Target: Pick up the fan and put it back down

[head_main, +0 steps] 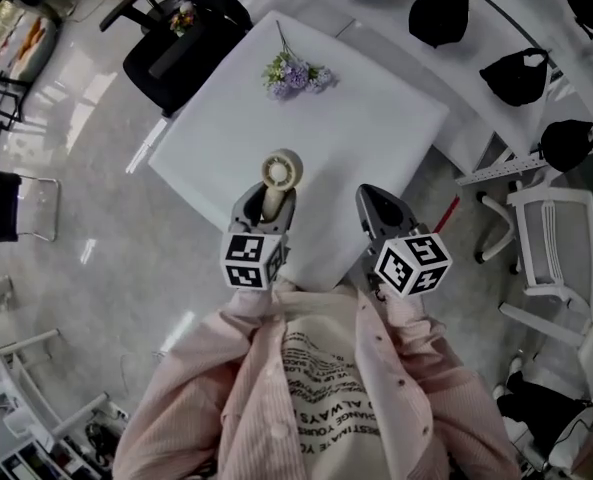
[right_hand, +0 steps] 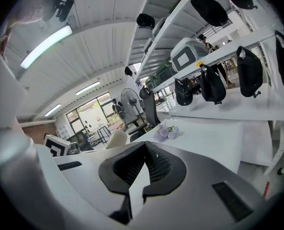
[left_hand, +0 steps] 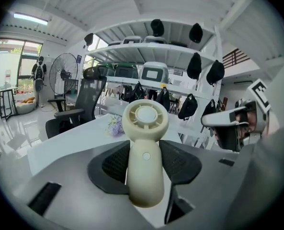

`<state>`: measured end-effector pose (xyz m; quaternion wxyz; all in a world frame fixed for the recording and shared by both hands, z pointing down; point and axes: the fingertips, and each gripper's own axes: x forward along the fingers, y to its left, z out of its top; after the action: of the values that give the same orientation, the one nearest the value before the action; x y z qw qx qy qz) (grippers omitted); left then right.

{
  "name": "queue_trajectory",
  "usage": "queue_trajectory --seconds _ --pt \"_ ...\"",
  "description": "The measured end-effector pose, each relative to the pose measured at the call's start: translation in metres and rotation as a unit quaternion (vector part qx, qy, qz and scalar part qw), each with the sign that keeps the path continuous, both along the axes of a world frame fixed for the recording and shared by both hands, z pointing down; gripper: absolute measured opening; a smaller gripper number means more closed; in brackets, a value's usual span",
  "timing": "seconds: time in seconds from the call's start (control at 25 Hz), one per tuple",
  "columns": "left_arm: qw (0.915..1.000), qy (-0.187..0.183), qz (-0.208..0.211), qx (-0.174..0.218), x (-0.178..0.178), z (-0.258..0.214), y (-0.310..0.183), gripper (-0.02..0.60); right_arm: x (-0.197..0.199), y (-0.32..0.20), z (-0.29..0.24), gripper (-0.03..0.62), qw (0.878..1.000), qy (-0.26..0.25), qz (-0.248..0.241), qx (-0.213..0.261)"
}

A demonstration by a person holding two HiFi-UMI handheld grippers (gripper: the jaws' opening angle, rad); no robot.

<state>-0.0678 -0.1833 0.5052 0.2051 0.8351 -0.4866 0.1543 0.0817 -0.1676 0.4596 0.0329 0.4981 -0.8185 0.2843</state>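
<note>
Your white square table fills the middle of the head view; over its 6 o'clock edge your left tool is clamped on the handle of the cream plastic hand-held fan, whose round head points toward 12 o'clock, and the fan looks lifted clear of the top; your right tool hangs at 5 o'clock, jaws together on nothing. Expect the fan to be light, rigid and rather smooth; the rounded handle could twist between the pads, so grip mid-handle, below the grille, which I judge the fragile part. A lilac artificial flower sprig lies at 12 o'clock; no container shows on the table.
</note>
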Motion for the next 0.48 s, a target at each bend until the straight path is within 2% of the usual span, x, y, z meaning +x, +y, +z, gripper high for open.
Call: queue_trajectory --seconds 0.48 --pt "0.995 0.039 -0.028 0.088 -0.024 -0.074 -0.004 0.183 0.006 -0.016 -0.034 -0.002 0.999 -0.003 0.005 0.044"
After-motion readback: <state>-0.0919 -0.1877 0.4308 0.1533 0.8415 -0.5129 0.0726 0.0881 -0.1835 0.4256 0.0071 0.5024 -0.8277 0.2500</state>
